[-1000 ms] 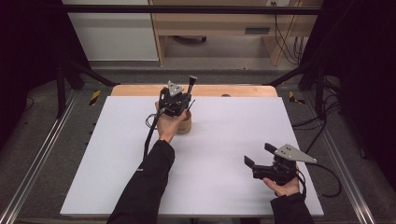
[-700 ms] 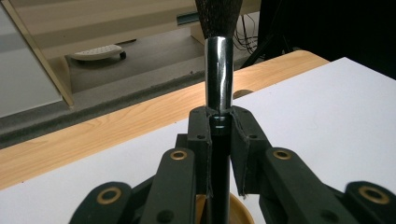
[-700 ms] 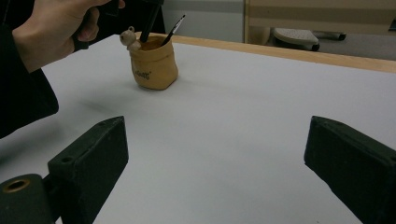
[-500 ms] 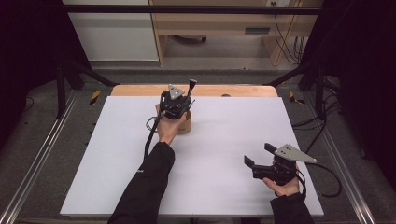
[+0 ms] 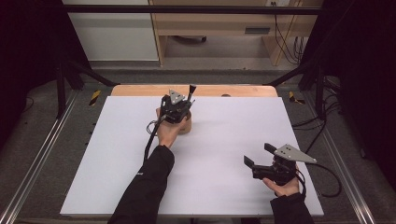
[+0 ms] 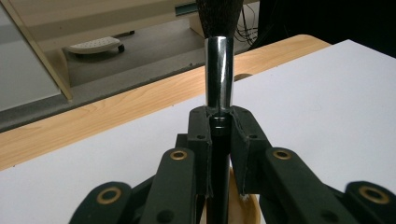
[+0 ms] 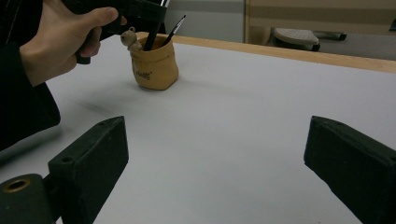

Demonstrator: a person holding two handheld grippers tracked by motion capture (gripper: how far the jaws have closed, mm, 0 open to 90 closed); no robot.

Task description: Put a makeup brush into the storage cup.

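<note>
A makeup brush [image 6: 219, 70] stands upright in a tan pouch-shaped holder [image 7: 154, 63] near the white table's [image 5: 224, 140] far edge, clamped between the left gripper's [image 6: 219, 126] jaws. Another thin brush [image 7: 175, 29] leans beside it. The right gripper [image 5: 258, 155], well apart near the front, is wide open and empty.

The brush [image 6: 219, 74] has a polished, mirror-bright metal ferrule under dark, soft-looking bristles, clamped between the matt black plastic jaws of the left gripper [image 6: 219, 126], whose pivots carry small brass-coloured rings. Below it stands a tan holder [image 7: 154, 65] shaped like a creased sack, with a dull, leathery look. The holder rests on a smooth, matt white tabletop [image 5: 224, 140], edged behind the holder by a pale, grained wood strip [image 5: 140, 90].
</note>
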